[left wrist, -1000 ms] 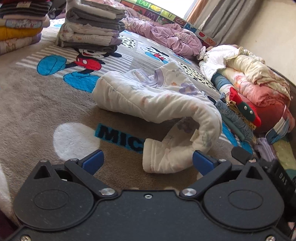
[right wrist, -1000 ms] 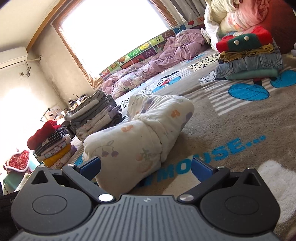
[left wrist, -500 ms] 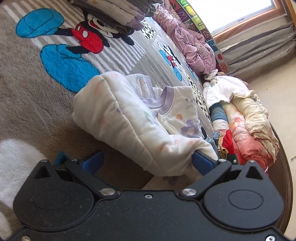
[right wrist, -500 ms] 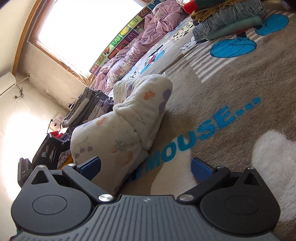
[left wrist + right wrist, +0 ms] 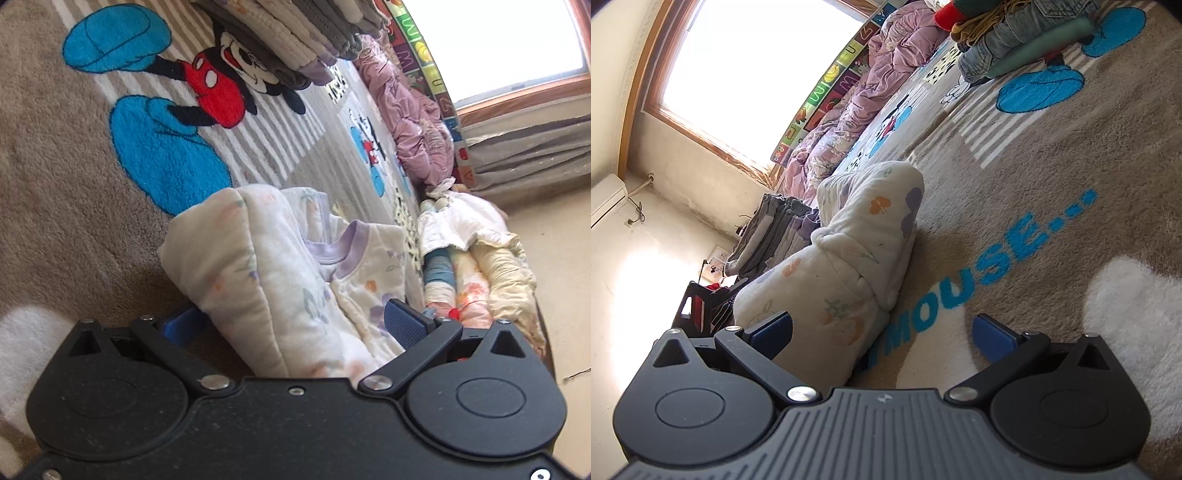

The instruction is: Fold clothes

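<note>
both tongs, left (image 5: 291, 325) and right (image 5: 882, 332), gape wide around a half-folded floral top (image 5: 280, 273) on the rug (image 5: 1052, 177), folded stacks (image 5: 295, 29) behind, more clothes (image 5: 476, 266) apparently waiting.

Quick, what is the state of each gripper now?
Left gripper: open, fingers on either side of the white floral garment, not clamped.
Right gripper: open, holding nothing; the garment's end lies between its fingers.

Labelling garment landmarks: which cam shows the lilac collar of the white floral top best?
Left wrist view: the lilac ribbed collar of the white padded floral top faces the lens, unobstructed, between the open left tongs. Right wrist view shows the top from its folded end, collar hidden.
</note>
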### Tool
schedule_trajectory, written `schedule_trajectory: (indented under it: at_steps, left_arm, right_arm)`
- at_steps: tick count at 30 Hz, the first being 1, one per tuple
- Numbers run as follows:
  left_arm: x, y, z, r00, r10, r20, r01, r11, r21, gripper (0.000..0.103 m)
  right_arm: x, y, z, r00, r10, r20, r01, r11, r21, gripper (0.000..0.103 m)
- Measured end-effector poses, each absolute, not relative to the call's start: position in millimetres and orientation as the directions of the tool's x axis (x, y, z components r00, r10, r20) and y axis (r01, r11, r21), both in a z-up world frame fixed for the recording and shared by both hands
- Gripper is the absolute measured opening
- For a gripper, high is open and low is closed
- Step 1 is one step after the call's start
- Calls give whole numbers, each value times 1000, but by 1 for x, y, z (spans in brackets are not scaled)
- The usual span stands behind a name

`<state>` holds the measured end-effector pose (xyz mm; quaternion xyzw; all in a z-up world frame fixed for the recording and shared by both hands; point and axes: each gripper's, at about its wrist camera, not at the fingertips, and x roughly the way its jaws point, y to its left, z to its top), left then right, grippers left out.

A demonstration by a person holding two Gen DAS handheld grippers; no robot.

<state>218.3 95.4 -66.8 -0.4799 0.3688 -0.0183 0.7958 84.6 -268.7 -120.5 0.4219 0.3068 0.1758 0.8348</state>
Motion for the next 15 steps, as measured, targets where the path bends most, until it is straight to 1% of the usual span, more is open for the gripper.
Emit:
schedule_trajectory:
  at_steps: [1,3,4,5,6,8,11,13,15]
  left_arm:
    - [226,92,-70,712,-374,-595,-335,564,-755,101]
    - [239,83,-72,688,-369,-624,-328,609,-722,92]
    - [245,78,-73,677,-366,-639,-324,631,-705,73]
    - [251,72,-70,669,-371,-644,-300,658,-691,58]
    - [256,67,-66,665,-374,-646,-277,680,-679,54]
    - [267,56,-51,668,-373,-644,-218,729,-649,34]
    - [285,41,-12,704,-360,-612,-105,799,-592,26]
    - [297,32,18,737,-353,-577,-33,833,-552,24]
    - [309,23,59,782,-346,-518,46,862,-506,23]
  right_arm:
    - [85,-268,-120,749,553,-366,-36,585,810,103]
    - [85,-266,-120,745,554,-371,-40,592,805,103]
    - [86,-266,-121,745,554,-372,-40,594,804,103]
    - [86,-266,-121,745,554,-372,-39,593,804,103]
    - [86,-267,-121,746,553,-371,-38,592,805,103]
    - [86,-267,-122,746,553,-372,-36,591,806,103]
    - [86,-266,-122,744,551,-378,-37,598,801,103]
    - [87,-266,-123,743,551,-380,-40,603,797,103]
    - [87,-266,-123,743,552,-379,-43,604,796,103]
